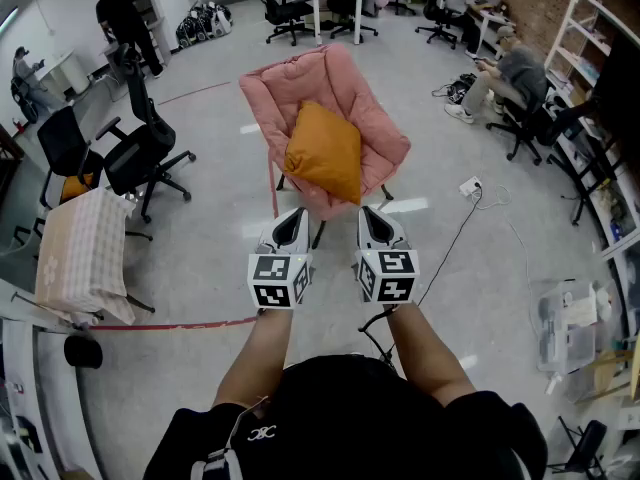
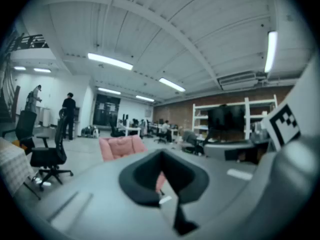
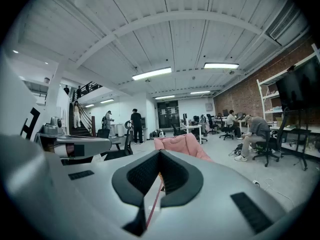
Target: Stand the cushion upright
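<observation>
At 12 o'clock from both grippers, the orange cushion (image 1: 324, 151) lay tilted in the pink chair (image 1: 352, 86); the left gripper (image 1: 291, 228) and right gripper (image 1: 377, 226) had fingers closed, empty.

Orange on pink, just ahead of pale grey fingers.
Plain mustard-orange cushion (image 1: 323, 151) in dusty-pink padded chair (image 1: 345, 93) beyond the fingertips; left gripper (image 1: 291, 218) and right gripper (image 1: 374, 216) pale grey, black inside, with black-and-white square markers (image 1: 278, 280) behind; left of the fingers, pink-and-cream checked cloth (image 1: 82, 253), black office chair (image 1: 140, 153), red line (image 1: 170, 324) on grey floor (image 1: 480, 298).
</observation>
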`<state>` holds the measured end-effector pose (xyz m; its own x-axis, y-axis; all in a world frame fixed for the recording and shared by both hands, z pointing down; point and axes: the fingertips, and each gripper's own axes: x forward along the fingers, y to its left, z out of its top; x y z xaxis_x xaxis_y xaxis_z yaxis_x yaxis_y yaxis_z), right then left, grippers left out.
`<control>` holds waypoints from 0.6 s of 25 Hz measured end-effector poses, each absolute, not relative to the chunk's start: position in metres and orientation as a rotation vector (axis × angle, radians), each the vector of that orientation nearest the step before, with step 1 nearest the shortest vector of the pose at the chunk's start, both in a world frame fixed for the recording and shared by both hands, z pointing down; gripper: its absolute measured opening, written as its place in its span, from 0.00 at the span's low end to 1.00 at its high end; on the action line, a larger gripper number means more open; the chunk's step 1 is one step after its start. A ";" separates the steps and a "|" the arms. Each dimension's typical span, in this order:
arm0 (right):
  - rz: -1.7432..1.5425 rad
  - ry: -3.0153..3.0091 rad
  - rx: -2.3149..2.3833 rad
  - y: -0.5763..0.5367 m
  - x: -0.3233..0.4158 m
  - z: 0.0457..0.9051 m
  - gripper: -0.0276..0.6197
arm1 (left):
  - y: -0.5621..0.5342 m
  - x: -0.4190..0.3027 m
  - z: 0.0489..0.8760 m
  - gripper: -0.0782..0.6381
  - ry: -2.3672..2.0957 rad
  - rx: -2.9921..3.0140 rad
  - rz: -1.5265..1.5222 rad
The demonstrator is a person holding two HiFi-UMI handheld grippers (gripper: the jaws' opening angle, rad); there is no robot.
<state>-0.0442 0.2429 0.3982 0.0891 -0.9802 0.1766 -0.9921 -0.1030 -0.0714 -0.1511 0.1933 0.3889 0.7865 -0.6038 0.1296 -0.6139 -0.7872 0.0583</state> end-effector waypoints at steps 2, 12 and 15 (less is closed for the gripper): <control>0.300 -2.061 2.263 0.244 -0.039 0.400 0.04 | 0.196 -0.143 0.390 0.10 -0.977 2.879 0.168; 0.298 -2.056 2.281 0.249 -0.001 0.403 0.04 | 0.202 -0.102 0.395 0.10 -0.986 2.882 0.178; 0.300 -2.062 2.266 0.249 0.013 0.407 0.04 | 0.204 -0.088 0.397 0.10 -0.995 2.876 0.174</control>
